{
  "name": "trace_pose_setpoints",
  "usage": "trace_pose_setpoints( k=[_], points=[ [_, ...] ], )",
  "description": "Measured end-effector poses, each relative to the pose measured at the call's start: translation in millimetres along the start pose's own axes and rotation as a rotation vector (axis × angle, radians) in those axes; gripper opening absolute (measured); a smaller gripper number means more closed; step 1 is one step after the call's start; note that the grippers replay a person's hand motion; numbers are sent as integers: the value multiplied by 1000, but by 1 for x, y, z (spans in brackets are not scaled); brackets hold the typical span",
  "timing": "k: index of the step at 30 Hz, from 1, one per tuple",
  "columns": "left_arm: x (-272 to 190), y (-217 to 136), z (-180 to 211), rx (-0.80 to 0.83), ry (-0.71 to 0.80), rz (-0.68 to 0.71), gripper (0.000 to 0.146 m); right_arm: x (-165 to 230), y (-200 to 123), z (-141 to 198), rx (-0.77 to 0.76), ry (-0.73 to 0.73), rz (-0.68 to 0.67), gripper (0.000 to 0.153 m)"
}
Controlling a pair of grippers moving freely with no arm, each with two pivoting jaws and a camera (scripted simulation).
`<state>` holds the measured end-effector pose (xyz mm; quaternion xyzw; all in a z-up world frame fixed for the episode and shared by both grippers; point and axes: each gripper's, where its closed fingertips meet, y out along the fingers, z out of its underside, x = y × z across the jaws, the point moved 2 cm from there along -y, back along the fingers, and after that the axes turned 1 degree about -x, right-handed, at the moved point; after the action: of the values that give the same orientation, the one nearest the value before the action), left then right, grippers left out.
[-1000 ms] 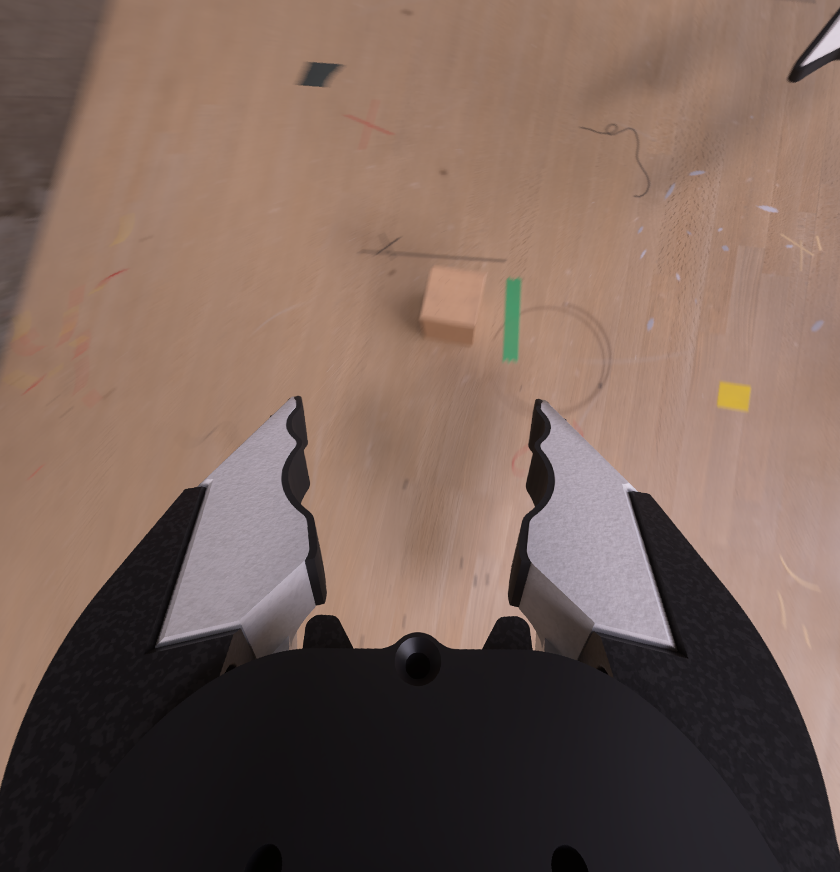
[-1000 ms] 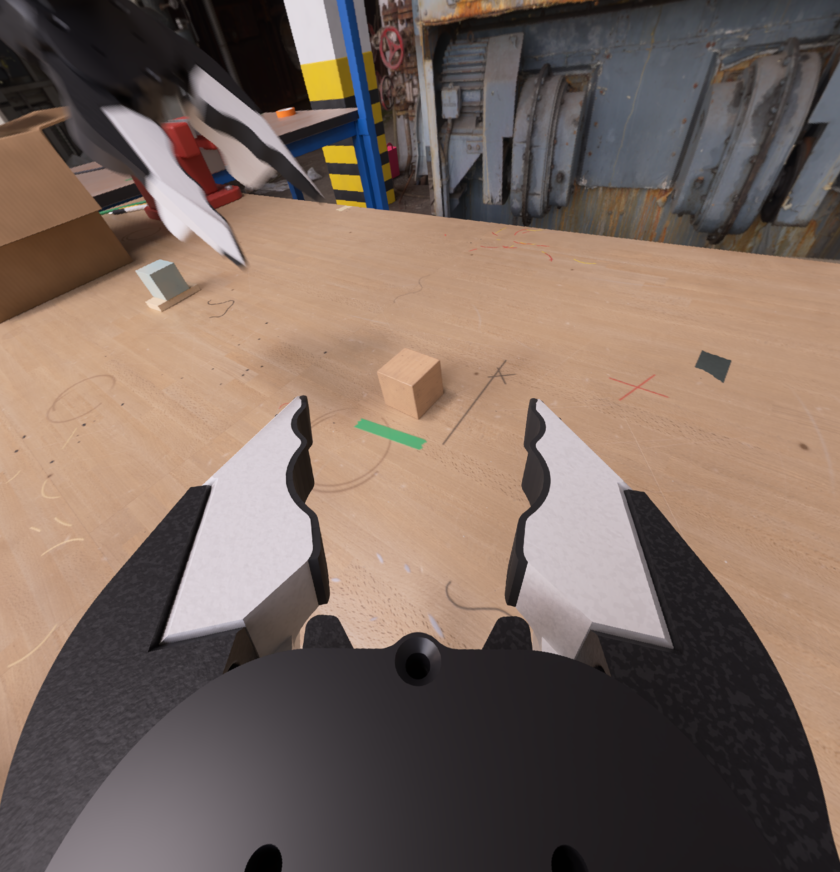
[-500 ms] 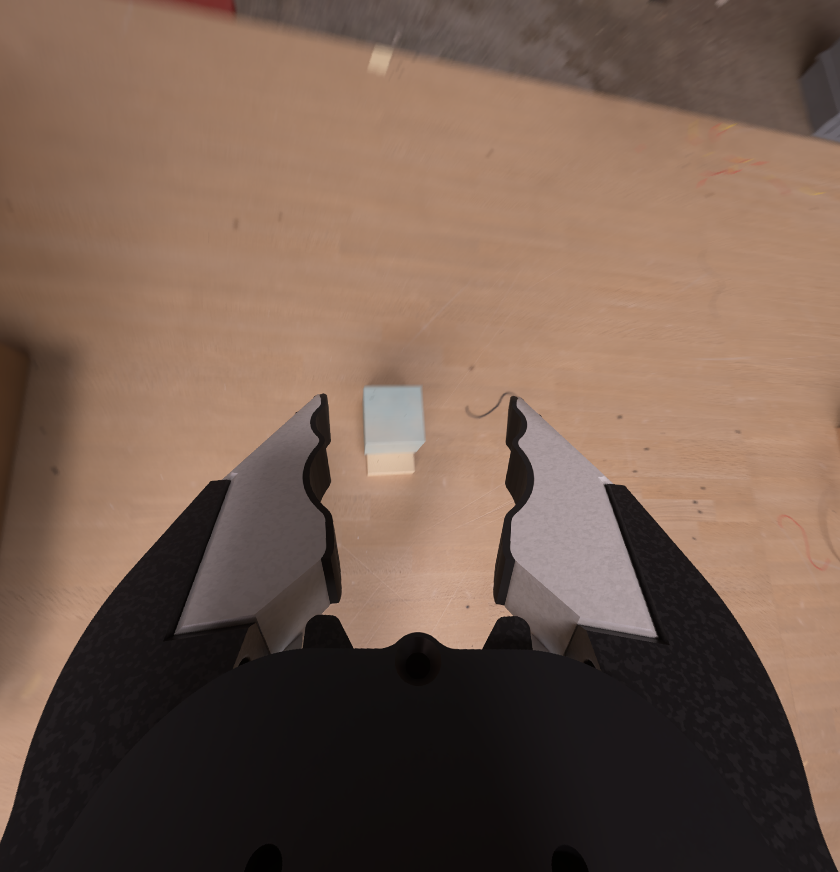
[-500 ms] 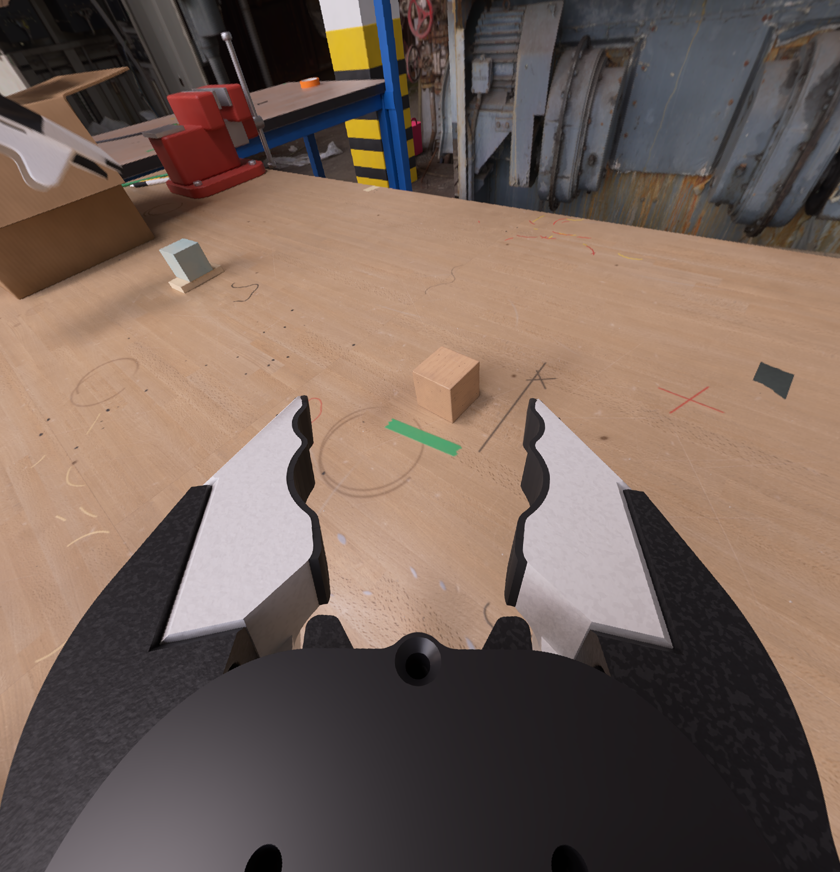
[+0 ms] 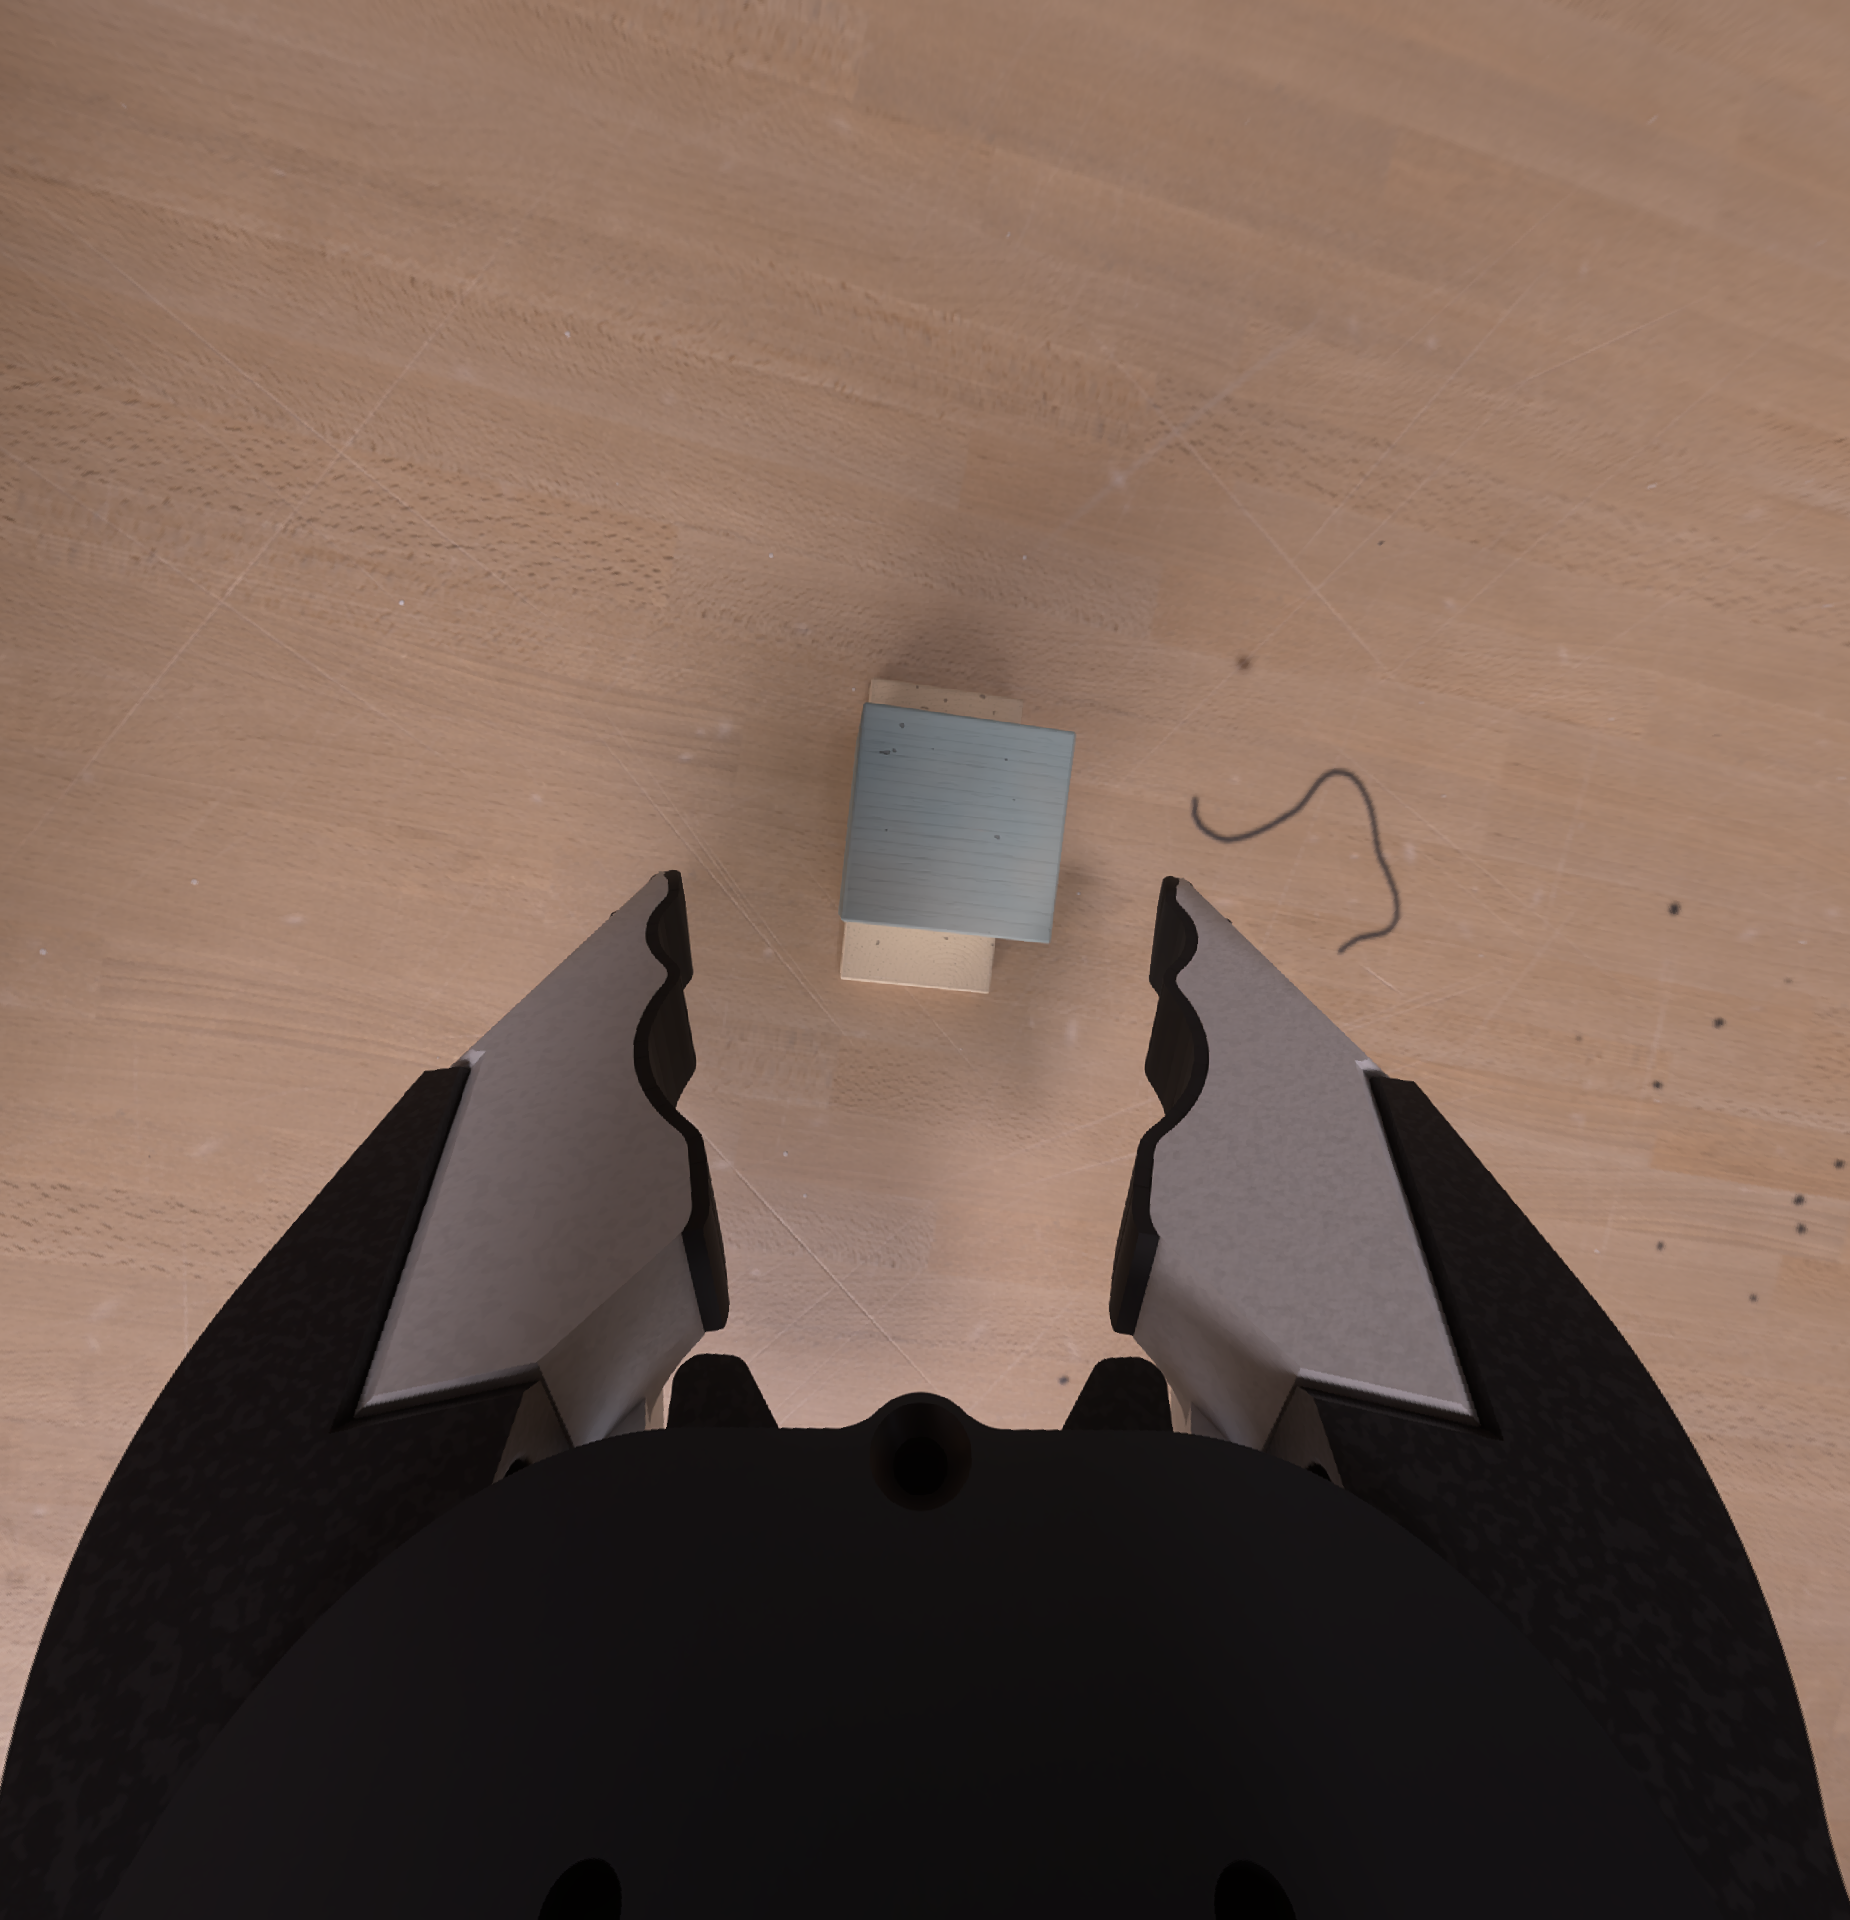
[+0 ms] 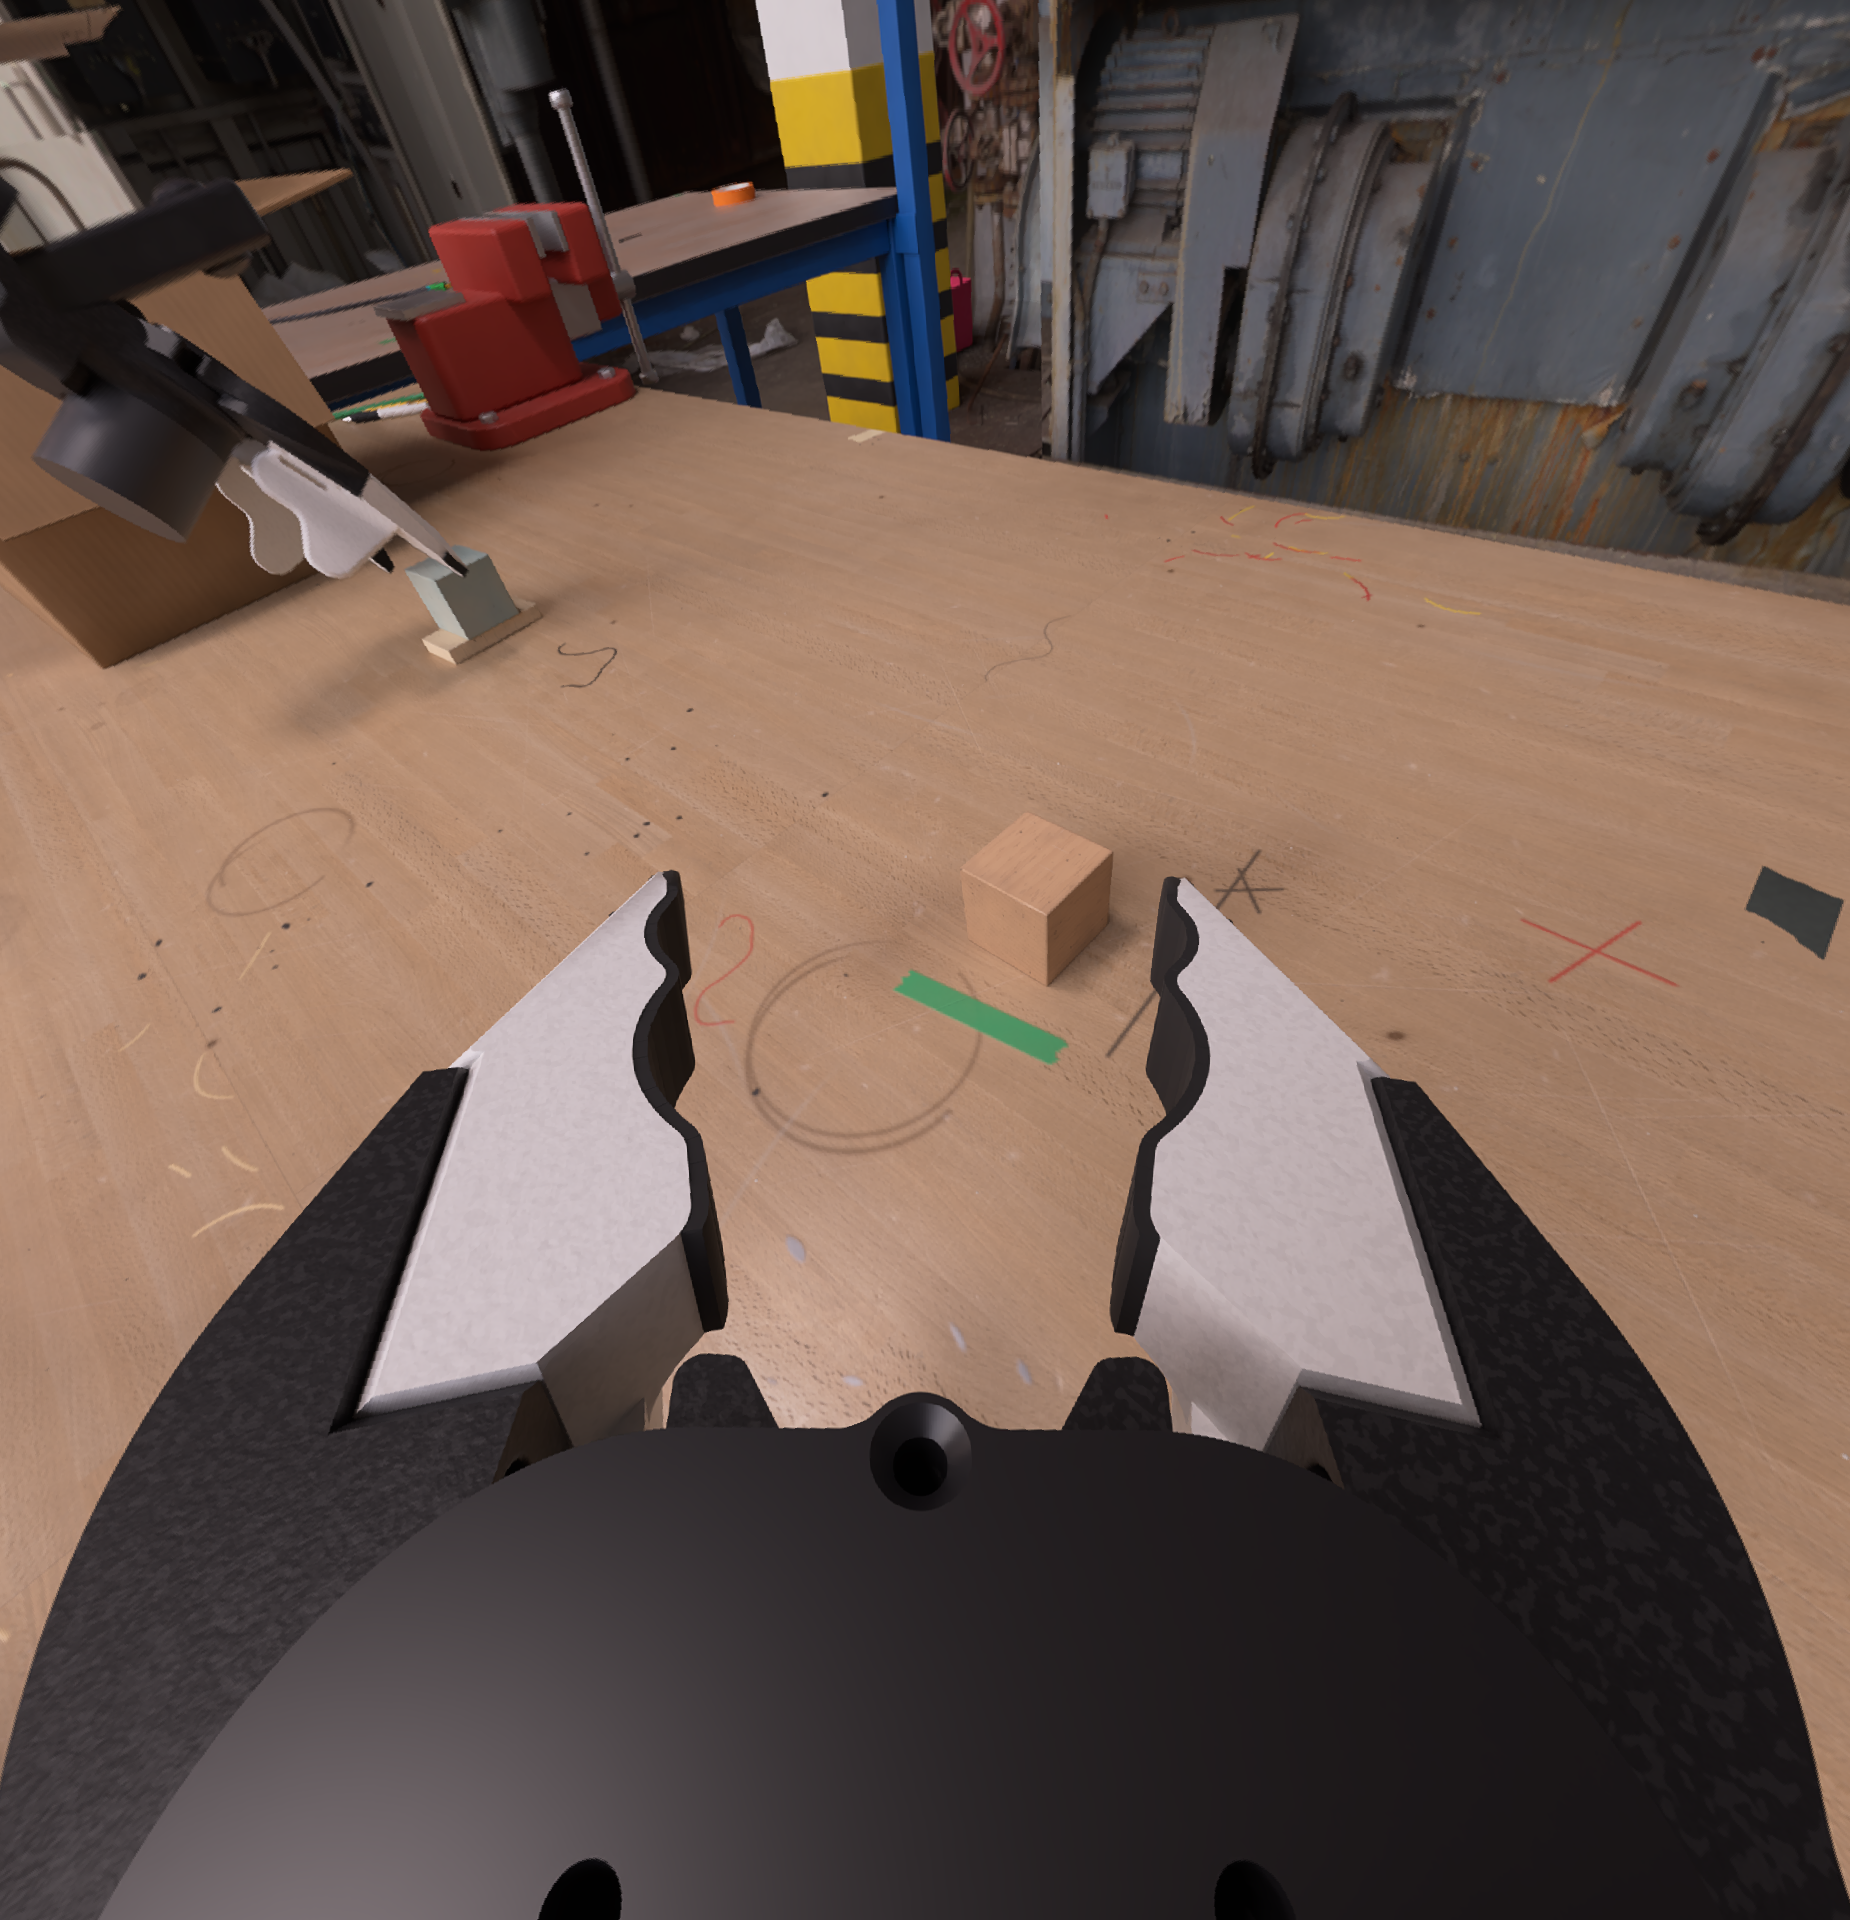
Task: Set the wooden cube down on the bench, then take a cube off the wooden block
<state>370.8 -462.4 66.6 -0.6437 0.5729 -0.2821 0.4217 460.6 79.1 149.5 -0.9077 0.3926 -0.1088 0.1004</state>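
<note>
A pale blue-grey cube (image 5: pixel 955 821) sits on a thin light wooden block (image 5: pixel 919 958) on the bench. My left gripper (image 5: pixel 919 883) is open and empty, pointing down just above the cube, its fingertips either side of the cube's near end. In the right wrist view the left gripper (image 6: pixel 412 556) hovers at the same cube (image 6: pixel 464 594) on its block (image 6: pixel 481 636). The wooden cube (image 6: pixel 1035 896) rests on the bench, just beyond my right gripper (image 6: pixel 919 883), which is open and empty.
A cardboard box (image 6: pixel 121 540) stands at the far left behind the left gripper. A red vise (image 6: pixel 516 322) sits at the bench's far edge. Green tape (image 6: pixel 981 1016), a dark patch (image 6: pixel 1796 908) and pencil marks lie flat on the bench (image 6: pixel 1316 727).
My left gripper has swung away from the wooden cube, come over the blue-grey cube and dropped closer to it. My right gripper has drifted slightly; the wooden cube stays put.
</note>
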Motion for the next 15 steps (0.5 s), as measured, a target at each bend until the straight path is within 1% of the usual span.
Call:
trace_pose_setpoints(
  k=[3,7,8,9,10,11,12,15],
  points=[
    [2,10,2,30,9,-25,88,0,0,-1,-11,5,0,90],
    [-2,27,8,109,51,-17,86,-2,-2,1,-5,10,7,90],
    [-5,29,7,115,71,8,77,-3,-3,1,-8,11,9,90],
    [-5,30,6,112,87,22,60,-4,-4,0,-11,12,12,90],
    [-4,29,5,113,98,22,50,-5,-5,0,-14,13,15,90],
    [-3,27,5,113,107,30,47,-6,-7,0,-18,12,19,90],
    [-1,22,3,107,118,41,47,-7,-10,0,-21,11,24,90],
    [13,-9,-3,63,160,10,47,-12,-18,-1,-35,16,40,90]
  ],
)
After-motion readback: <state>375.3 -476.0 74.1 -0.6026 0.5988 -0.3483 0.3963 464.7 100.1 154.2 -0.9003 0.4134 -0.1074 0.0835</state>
